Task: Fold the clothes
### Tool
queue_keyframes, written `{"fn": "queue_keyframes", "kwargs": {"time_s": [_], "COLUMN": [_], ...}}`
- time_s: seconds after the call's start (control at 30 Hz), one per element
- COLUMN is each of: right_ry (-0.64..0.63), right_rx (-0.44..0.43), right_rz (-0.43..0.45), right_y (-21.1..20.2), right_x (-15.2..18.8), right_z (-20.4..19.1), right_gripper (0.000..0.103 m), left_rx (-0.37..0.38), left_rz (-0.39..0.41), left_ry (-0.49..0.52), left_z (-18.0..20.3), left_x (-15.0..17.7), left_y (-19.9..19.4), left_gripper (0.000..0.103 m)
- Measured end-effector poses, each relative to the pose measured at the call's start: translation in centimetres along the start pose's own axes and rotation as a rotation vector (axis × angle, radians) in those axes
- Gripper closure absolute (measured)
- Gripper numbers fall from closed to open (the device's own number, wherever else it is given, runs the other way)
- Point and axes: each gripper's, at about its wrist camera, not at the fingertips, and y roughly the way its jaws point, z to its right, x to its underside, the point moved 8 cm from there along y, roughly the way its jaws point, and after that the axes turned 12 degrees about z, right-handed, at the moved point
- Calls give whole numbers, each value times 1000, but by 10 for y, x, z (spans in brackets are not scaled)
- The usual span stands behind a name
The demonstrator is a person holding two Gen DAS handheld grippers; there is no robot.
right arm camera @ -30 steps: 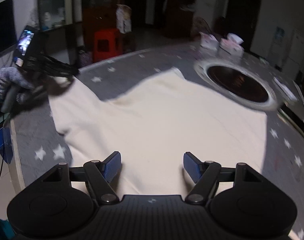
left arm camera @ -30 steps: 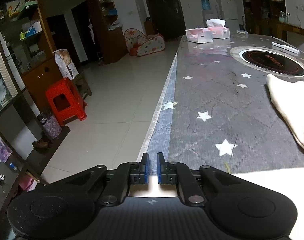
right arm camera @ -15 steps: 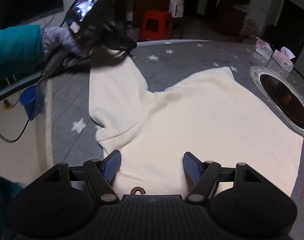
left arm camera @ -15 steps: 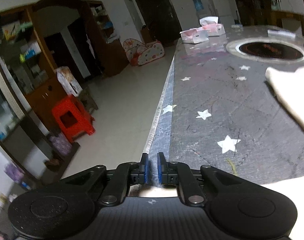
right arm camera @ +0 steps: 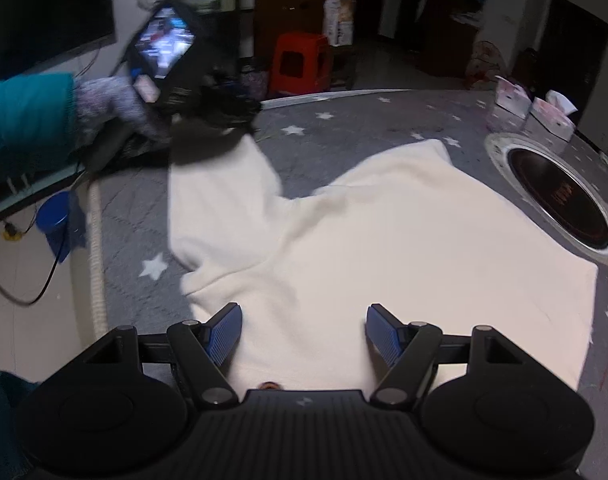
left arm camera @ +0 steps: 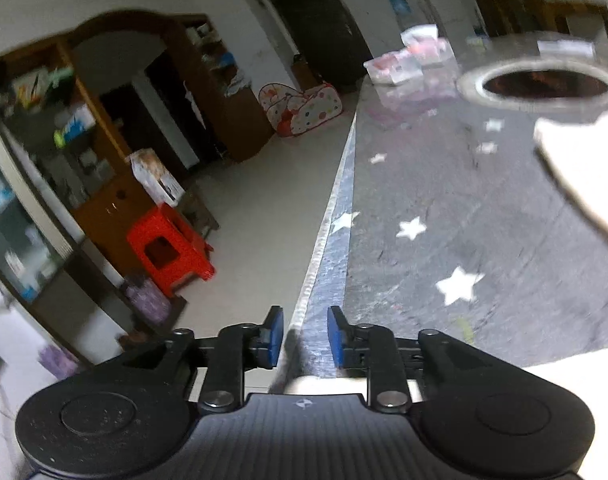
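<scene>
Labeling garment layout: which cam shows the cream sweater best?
Right wrist: the cream sweater shows nearly whole, spread on the star-print tablecloth, one sleeve out. Left wrist catches only edge patches.

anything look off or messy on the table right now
The cream garment lies mostly flat, but its sleeve is pulled out toward the table edge and bunches near the shoulder. Nothing looks spilled or damaged.
</scene>
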Motion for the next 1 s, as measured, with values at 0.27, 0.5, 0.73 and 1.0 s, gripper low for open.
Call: {"fn": "queue_keyframes", "kwargs": {"time_s": [0.27,0.5,0.73,1.0], "right_ry": [105,160,82,-1], "right_rx": [115,10,-49,-91], "right_rz": [16,42,30,-30], "right_y": [-11,-21,-1,5], "right_x": [5,3,-1,11], "right_z": [41,24,-8,-27], "right_gripper": [32,32,32,32], "left_rx": [344,597,596,537], "left_rz": [47,48,94,172], "left_ry": [-184,-141,-1,126], "left_z": [28,73,81,85], "left_x": [-16,-1,14,9], "left_y": [-77,-132,-134,-111], "left_gripper": [73,86,91,90]}}
